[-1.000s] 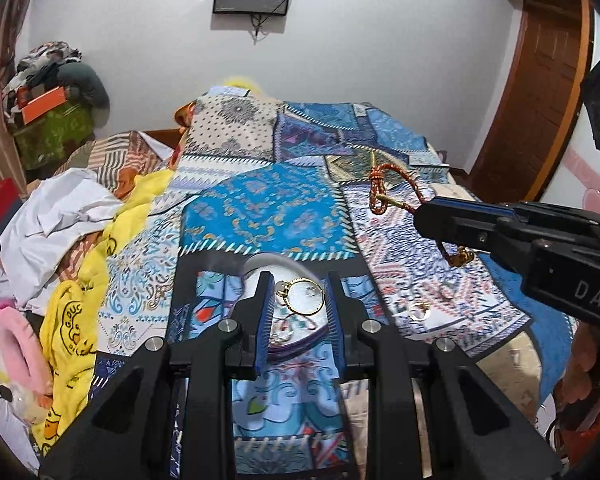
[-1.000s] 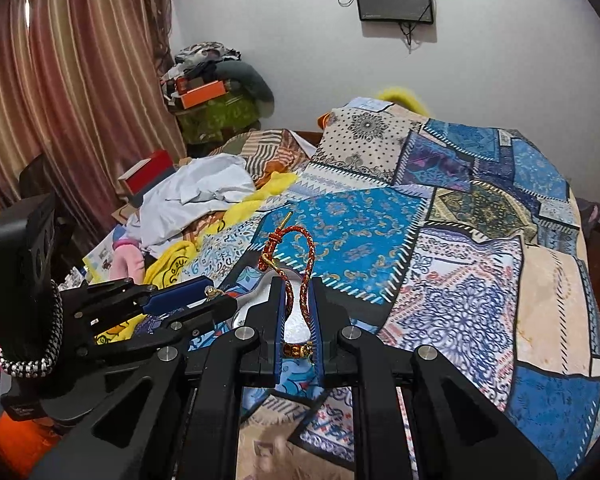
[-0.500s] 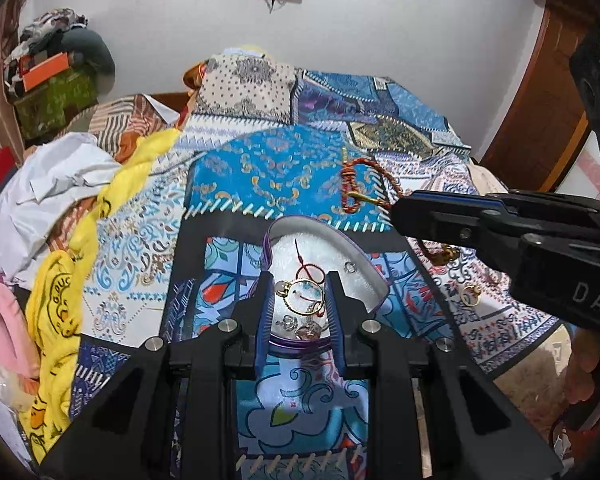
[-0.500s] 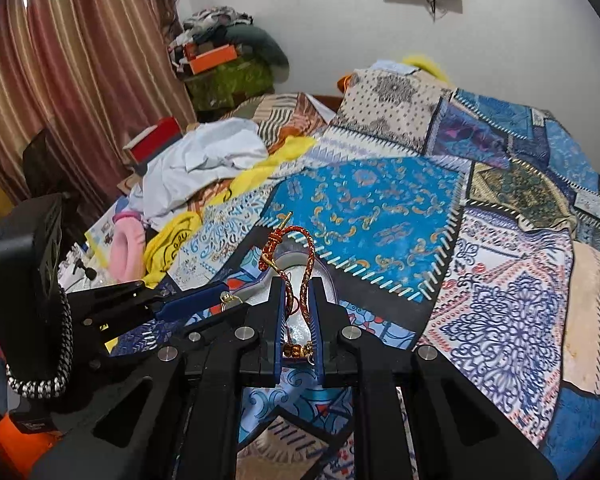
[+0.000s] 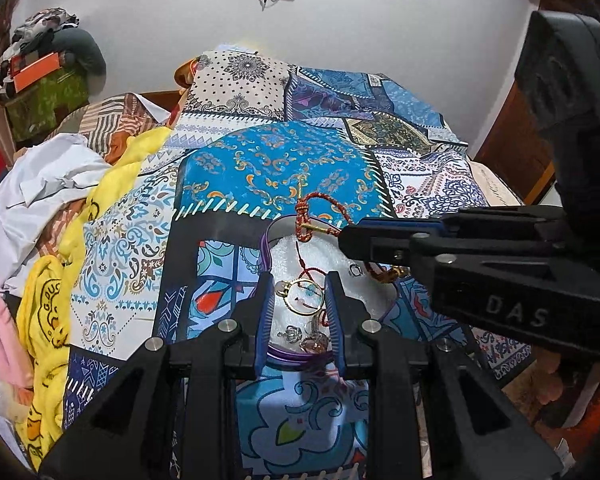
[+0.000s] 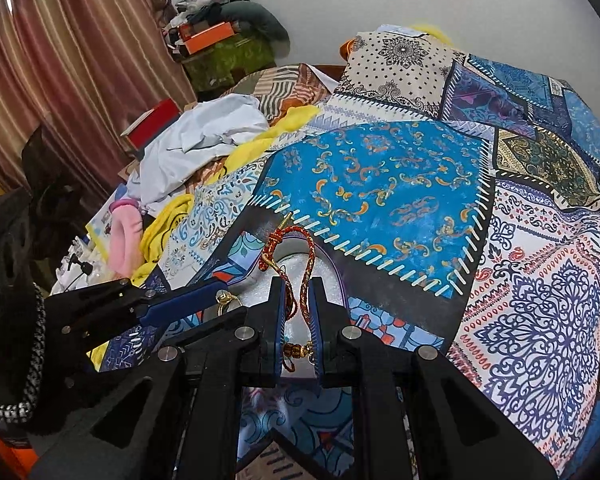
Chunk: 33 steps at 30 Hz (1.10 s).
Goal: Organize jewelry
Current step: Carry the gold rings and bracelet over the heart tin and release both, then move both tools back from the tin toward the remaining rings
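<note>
A gold hoop earring (image 5: 305,297) is clamped between the blue pads of the left gripper (image 5: 299,280), whose jaws stand a little apart around it. The hoop is held just above a white, purple-rimmed jewelry dish (image 5: 332,254), which rests on the patchwork bedspread (image 5: 268,168) of a bed. Silver pieces (image 5: 296,334) and a thin red thread are seen lying in the dish near its front rim. A red and gold braided cord bracelet (image 6: 300,264) is pinched by the right gripper (image 6: 298,280), whose jaws are closed on it; its loop stands up beyond the fingertips and its gold beads hang down between the fingers. From the left wrist view, the bracelet's knotted end is seen over the far rim of the dish. The two grippers are held close together over the dish. A white cloth (image 5: 40,188) and a yellow garment (image 5: 52,304) are piled at the left edge of the bed
</note>
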### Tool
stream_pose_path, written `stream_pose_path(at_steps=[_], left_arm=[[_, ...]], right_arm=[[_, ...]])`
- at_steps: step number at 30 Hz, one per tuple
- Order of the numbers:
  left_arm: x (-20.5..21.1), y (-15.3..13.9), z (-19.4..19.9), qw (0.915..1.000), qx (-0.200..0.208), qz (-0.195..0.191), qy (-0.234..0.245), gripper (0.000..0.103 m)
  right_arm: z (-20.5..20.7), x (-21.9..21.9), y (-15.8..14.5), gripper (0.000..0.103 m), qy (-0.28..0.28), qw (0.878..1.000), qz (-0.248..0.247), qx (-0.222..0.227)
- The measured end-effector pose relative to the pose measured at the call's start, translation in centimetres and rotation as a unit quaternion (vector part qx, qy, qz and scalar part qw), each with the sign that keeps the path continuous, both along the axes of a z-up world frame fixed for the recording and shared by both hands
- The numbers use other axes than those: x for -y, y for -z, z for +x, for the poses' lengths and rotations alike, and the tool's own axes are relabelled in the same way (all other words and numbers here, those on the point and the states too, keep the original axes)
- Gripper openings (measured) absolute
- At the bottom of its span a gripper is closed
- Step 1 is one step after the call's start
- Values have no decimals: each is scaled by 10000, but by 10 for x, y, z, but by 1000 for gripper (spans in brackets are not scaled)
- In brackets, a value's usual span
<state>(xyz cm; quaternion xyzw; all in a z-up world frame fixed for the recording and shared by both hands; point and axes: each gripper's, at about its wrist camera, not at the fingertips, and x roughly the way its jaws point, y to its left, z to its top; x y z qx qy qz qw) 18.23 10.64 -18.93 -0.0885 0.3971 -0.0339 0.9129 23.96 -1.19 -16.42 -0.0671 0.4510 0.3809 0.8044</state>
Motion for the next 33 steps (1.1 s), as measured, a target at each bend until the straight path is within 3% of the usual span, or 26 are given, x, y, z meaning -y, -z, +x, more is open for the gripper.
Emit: stream_pose_path(at_steps=[10,22,28,33], left_arm=[[-1,3,3,10000,-63,4,20,24],[-1,3,3,9998,-192,26,-54,24],[1,-8,-3,9999,-82,85,-58,24],[1,-23,-10,9998,59,167,-130,25]], right_arm=[[0,-4,4,11,-83,9999,-25,-137],[0,1,1,22,-25,9998,-3,-207],[-5,8,-11,32,48,10000,69,-31],[-11,19,-27,32,116,9997,127,200]])
